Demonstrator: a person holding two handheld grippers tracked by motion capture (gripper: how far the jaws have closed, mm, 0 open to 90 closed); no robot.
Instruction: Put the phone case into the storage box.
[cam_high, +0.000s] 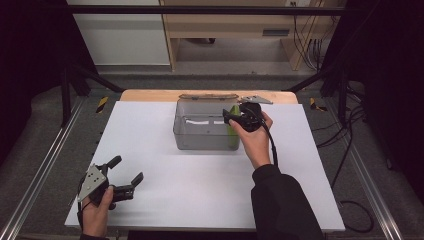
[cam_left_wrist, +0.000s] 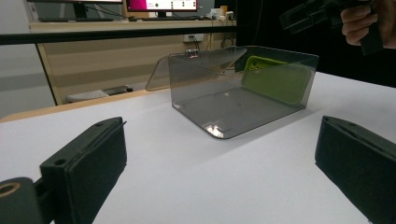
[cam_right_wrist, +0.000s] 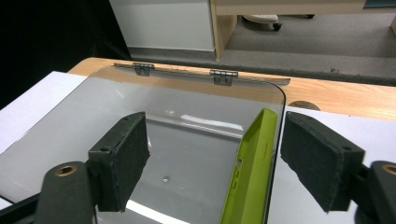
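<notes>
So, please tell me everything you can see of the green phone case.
The green phone case looks like matte lime plastic or rubber, with a raised rim, small side cut-outs and camera holes at one corner. It stands on its long edge inside the clear box, leaning against the right wall. The right hand-held gripper hovers above it with open jaws, not touching.

White table sheet (cam_high: 165, 195) on a wooden tabletop (cam_high: 150, 95), monitor (cam_left_wrist: 161, 4) and cabinet (cam_high: 120, 35) beyond.
</notes>
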